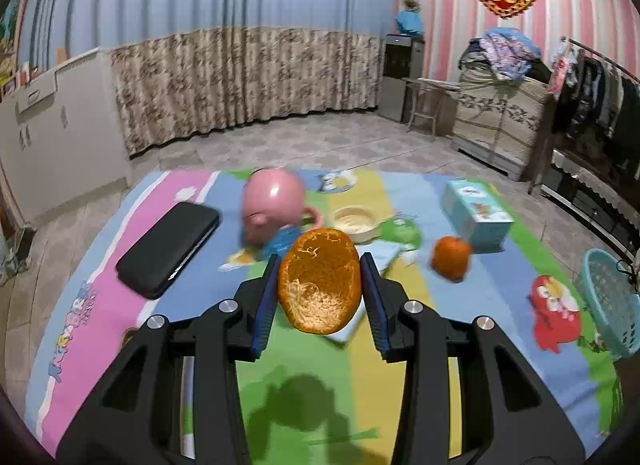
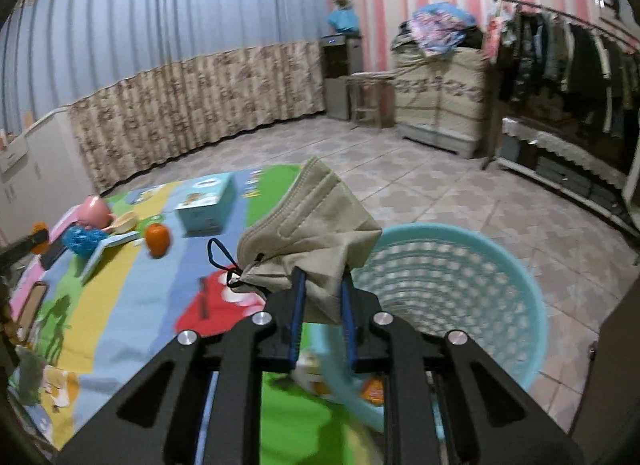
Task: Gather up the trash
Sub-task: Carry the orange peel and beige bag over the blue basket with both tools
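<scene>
My left gripper is shut on a hollow orange peel and holds it above the colourful mat. My right gripper is shut on a beige face mask with dark ear loops, held just left of the light blue mesh basket. The basket stands at the mat's right edge; its rim also shows in the left wrist view.
On the mat lie a black case, a pink cup, a cream bowl, a whole orange, a tissue box, and a crumpled blue wrapper. Tiled floor surrounds the mat.
</scene>
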Motion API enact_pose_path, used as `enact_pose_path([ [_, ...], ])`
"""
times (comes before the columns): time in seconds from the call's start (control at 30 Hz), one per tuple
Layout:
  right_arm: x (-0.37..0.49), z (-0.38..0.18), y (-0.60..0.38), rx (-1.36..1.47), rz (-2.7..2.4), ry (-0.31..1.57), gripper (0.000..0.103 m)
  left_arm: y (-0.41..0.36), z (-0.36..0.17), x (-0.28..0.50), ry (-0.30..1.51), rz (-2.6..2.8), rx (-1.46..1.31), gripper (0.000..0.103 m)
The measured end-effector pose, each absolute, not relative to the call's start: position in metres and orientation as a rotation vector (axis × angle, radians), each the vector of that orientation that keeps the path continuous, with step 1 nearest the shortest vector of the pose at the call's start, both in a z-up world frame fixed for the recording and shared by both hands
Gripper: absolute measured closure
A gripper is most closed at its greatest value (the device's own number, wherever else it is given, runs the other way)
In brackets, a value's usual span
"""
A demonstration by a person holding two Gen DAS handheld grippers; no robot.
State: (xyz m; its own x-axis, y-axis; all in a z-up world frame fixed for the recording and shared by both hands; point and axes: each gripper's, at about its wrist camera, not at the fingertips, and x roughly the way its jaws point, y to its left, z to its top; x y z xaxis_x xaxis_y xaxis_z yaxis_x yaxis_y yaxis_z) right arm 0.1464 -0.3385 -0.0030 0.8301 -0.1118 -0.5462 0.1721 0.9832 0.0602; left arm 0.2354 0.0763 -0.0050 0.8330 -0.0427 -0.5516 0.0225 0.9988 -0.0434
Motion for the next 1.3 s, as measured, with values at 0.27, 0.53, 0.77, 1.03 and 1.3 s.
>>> enact_pose_path([
  [0.27, 0.141, -0.009, -0.375, 0.149, -0.2, 0.558, 0.086, 0.004, 0.007, 0.235, 0.569, -0.152, -0.036, 0.064],
  [0.53, 0.135, -0.016, -0.402, 0.211, -0.222, 0.557, 0.086, -0.086, 0.01, 0.231, 0.566, -0.283, -0.001, 0.064],
  [0.77, 0.125, -0.023, -0.425, 0.246, -0.26, 0.552, 0.086, -0.16, 0.007, 0.224, 0.574, -0.384, 0.037, 0.064],
  [1.03, 0.128, -0.026, -0.449, 0.269, -0.299, 0.547, 0.086, -0.226, -0.009, 0.225, 0.624, -0.479, 0.058, 0.064],
  [1.3, 0.127, -0.033, -0.469, 0.303, -0.332, 0.556, 0.086, -0.289, -0.021, 0.229, 0.64, -0.543, 0.101, 0.064],
])
